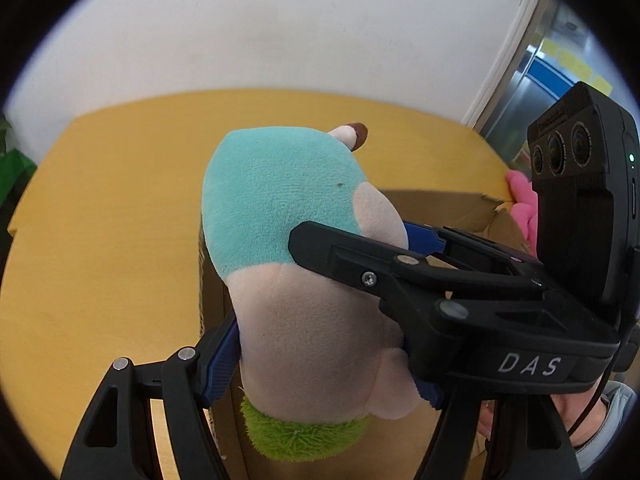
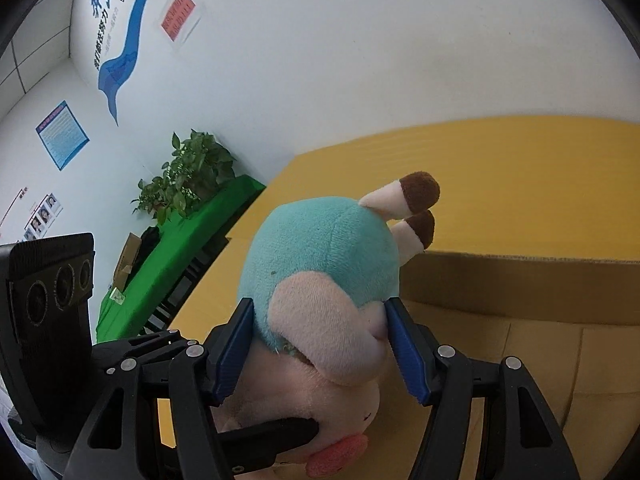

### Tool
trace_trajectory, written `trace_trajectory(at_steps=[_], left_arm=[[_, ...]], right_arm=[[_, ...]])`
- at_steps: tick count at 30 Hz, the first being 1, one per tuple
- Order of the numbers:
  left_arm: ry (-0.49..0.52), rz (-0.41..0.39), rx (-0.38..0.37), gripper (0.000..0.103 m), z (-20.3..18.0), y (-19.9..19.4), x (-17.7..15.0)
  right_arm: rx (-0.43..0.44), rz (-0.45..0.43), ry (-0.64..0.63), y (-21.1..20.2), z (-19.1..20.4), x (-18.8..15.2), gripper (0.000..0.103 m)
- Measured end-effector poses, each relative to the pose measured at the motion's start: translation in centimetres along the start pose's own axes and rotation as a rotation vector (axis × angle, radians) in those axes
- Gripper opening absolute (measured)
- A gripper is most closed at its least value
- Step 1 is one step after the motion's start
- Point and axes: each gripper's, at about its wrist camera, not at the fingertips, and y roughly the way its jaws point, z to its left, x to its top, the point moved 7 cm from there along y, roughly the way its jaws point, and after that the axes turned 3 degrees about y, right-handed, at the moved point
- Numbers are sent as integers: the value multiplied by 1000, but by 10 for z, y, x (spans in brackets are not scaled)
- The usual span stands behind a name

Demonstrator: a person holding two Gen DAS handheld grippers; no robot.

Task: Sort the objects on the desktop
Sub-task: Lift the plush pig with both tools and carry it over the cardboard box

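A plush toy [image 1: 280,208] with a teal body, pale pink head and arms, brown-tipped feet and green fuzzy hair hangs in the air between both grippers. My left gripper [image 1: 320,360] is shut on its pink head, blue pads pressing on both sides. My right gripper [image 2: 320,328] is shut on the plush toy [image 2: 324,248] at the body, around one arm. The feet point away from both cameras. In the left wrist view the right gripper's finger [image 1: 320,244] crosses in from the right. In the right wrist view a black finger [image 2: 280,434] of the left gripper lies against the toy's face.
An open cardboard box [image 2: 520,284] stands on the yellow table [image 2: 520,180] just under and behind the toy. A pink soft thing [image 1: 520,200] lies by the cardboard box [image 1: 440,204]. A potted plant [image 2: 188,176] on a green-covered bench [image 2: 168,264] stands left. White wall behind.
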Motion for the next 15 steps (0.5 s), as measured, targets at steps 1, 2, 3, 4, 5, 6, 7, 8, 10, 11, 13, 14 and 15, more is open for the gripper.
trace_trajectory(at_steps=[1, 2, 3, 4, 5, 6, 7, 8, 10, 11, 13, 14, 15], left_arm=[[-3, 19, -2, 73, 0, 7, -4], [-7, 40, -6, 73, -1, 15, -9], [-9, 59, -7, 73, -2, 21, -13], [-13, 77, -6, 74, -2, 26, -17], [-19, 97, -4, 75, -2, 32, -21], [-23, 108, 3, 77, -1, 35, -24], [-27, 117, 17, 77, -1, 37, -28], [-26, 121, 29, 77, -3, 37, -31], [-23, 98, 58, 77, -7, 25, -35], [-10, 76, 88, 77, -9, 15, -36], [17, 38, 124, 77, -13, -3, -36], [17, 23, 133, 77, -16, -13, -39], [14, 15, 135, 77, -18, -19, -43]], right_arm=[[-5, 13, 12, 5, -6, -4, 63], [-10, 25, 23, 10, -11, -7, 63], [-17, 37, 32, 14, -17, -12, 62], [-25, 54, 41, 21, -24, -18, 62], [-31, 67, 47, 26, -29, -21, 62], [-35, 75, 51, 29, -30, -25, 61], [-51, 90, 52, 35, -34, -29, 61], [-62, 97, 48, 40, -32, -30, 60], [-84, 104, 38, 50, -30, -33, 60], [-85, 101, 32, 48, -31, -37, 60], [-91, 100, 26, 51, -29, -35, 60], [-94, 99, 24, 52, -26, -33, 60], [-99, 94, 19, 54, -25, -33, 60]])
